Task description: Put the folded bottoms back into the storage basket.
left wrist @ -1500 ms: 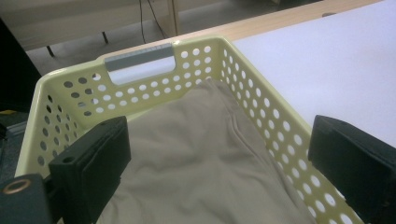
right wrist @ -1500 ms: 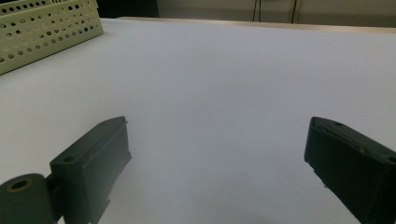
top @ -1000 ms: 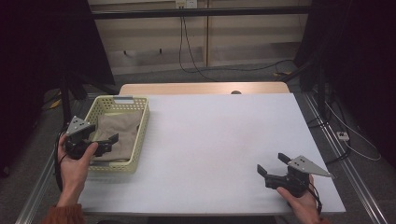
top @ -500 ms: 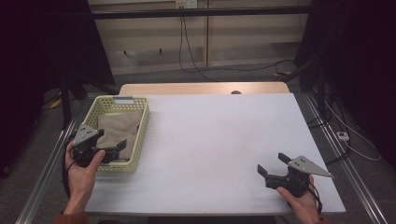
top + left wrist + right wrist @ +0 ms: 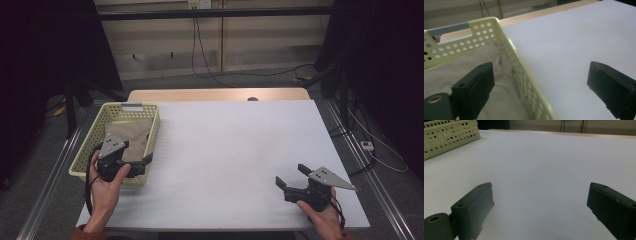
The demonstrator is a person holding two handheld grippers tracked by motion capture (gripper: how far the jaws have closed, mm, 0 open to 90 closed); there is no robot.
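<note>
1. Now the left tool (image 5: 142, 164) sits w/ jaws spread astride the near-right wall of the pale yellow perforated plastic basket (image 5: 88, 143); beige folded cloth (image 5: 129, 137) lies inside.
2. Likely a cloth grab: bring both jaws inside the wall, dip, pinch a fold, not plastic.
3. Right tool (image 5: 292, 180), jaws spread, rests near the white desk (image 5: 225, 150) corner.
4. Vs 1 s ago: left tool pulled back toward the near rim; right unchanged.

From my seat, the tabletop (image 5: 235, 150) lies bare from 11 round to 3 o'clock. Only the basket (image 5: 155, 131) at 10 blocks passage, its wall between my left gripper's (image 5: 539, 82) jaws.
</note>
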